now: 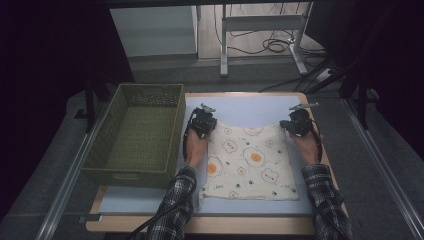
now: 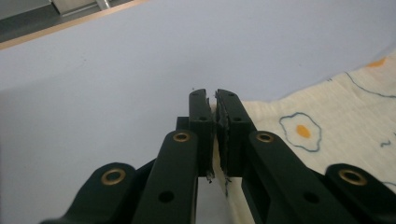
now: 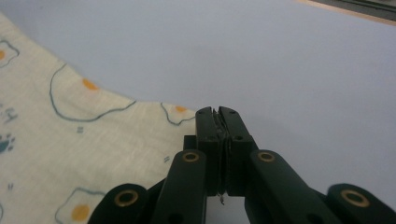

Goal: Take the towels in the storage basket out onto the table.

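A cream cloth (image 1: 250, 162) printed with fried eggs and small bears lies flat on a pale blue mat (image 1: 250, 107). My left gripper (image 1: 206, 125) sits at the cloth's far left corner. In the left gripper view its jaws (image 2: 215, 95) are pressed together, with the cloth's edge (image 2: 327, 121) pinched between the pads. My right gripper (image 1: 297, 124) is at the far right corner. In the right gripper view (image 3: 217, 112) it is likewise shut, with the corner of the cloth (image 3: 70, 130) caught between the pads. Both corners stay low, close to the mat.
A green woven basket (image 1: 150, 89) stands at the left of the mat, close to my left hand. The mat lies on a wooden table whose front edge (image 1: 210, 225) is near the person. Desk legs and cables (image 1: 270, 45) lie on the floor beyond.
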{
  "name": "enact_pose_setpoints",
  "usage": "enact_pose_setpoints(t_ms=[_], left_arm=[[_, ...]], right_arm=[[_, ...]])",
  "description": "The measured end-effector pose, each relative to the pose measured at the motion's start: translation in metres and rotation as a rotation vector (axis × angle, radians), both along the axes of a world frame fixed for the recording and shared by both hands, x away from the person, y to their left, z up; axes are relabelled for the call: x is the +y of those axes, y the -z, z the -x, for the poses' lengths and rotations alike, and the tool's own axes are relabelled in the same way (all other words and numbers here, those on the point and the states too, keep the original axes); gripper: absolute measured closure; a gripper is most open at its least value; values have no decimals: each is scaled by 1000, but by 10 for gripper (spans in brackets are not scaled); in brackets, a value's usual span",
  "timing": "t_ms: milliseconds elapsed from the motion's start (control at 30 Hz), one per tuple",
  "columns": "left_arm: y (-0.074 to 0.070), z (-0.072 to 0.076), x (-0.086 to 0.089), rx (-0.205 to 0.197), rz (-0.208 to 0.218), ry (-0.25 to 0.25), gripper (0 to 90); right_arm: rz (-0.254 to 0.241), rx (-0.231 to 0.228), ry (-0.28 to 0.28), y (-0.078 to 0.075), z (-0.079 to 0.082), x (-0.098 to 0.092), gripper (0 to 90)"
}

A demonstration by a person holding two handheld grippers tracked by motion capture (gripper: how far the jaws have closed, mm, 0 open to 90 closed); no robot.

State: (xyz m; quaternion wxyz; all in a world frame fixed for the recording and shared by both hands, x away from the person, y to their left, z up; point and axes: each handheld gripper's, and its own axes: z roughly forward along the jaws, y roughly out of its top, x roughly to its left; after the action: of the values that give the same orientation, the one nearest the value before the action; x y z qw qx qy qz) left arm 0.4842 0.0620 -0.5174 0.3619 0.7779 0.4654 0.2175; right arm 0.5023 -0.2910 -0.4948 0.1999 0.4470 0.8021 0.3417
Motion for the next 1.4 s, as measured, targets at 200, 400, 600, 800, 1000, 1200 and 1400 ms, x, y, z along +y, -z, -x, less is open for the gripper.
enact_pose_setpoints(t_ms=[200,400,600,800,1000,1200,1400], left_arm=[[-2,12,4,-1,-3,3,854],[-5,29,0,-13,-46,25,852],[-3,52,0,-30,-48,36,852],[-3,72,2,-61,-78,59,852],[-1,94,8,-32,-28,83,851],[-1,115,9,-35,-9,110,849],[-4,136,9,-48,-9,135,848]], right_arm=[[-19,-9,-16,-4,13,-11,878],[-80,-12,-39,-9,33,-26,877],[-122,-18,-82,-9,59,-33,877],[-137,-20,-120,-10,75,-34,874],[-130,-13,-160,-8,94,-32,872],[-119,1,-182,-5,111,-35,870],[-130,16,-198,-3,127,-43,868]])
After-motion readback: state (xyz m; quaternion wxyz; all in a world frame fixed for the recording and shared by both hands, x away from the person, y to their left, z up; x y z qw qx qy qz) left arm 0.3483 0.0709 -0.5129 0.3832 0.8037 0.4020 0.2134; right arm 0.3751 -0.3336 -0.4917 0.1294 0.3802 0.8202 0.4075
